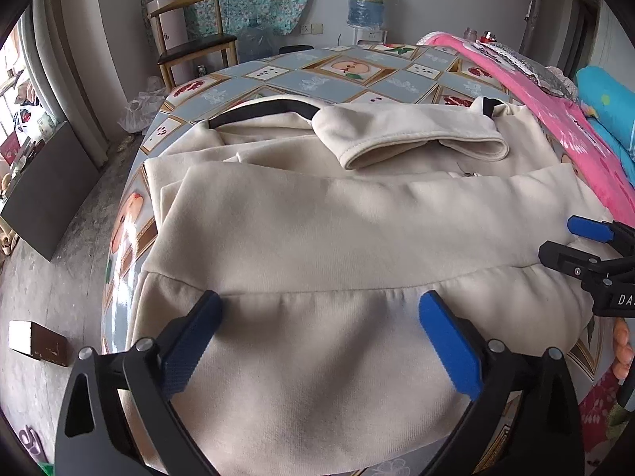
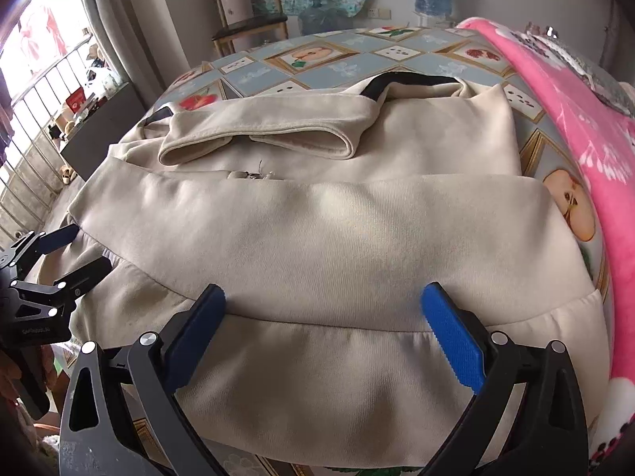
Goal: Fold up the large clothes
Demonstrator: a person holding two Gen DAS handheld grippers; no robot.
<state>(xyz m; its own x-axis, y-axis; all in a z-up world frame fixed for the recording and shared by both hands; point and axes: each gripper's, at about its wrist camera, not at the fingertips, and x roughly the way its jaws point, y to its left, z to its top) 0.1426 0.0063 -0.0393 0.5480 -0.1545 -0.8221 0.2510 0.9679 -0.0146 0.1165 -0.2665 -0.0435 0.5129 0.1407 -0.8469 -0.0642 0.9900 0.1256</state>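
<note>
Left wrist view: left tongs (image 1: 319,307) spread wide over the near hem band of a cream garment (image 1: 337,230), nothing pinched between the blue pads (image 1: 448,341), cloth lies under them. Garment sits on the bench (image 1: 278,75) with a fruit-print cover, bottom part folded up over the body, both sleeves folded across the chest, cuffs (image 1: 420,150) meeting near the middle, black collar trim (image 1: 262,109) at the far side. Right tongs (image 1: 567,246) enter at the right edge, also over the garment's near edge. Pink blanket (image 1: 555,119) lies along the right side of the bench, touching the garment's right edge. Wooden chair (image 1: 190,35) and water bottle (image 1: 367,2) by the far wall.
Right wrist view: right tongs (image 2: 323,299) spread wide above the same hem seam, empty, no pinch on the cloth. Left tongs (image 2: 71,246) visible at the left edge, open too, just beside the garment's left corner
</note>
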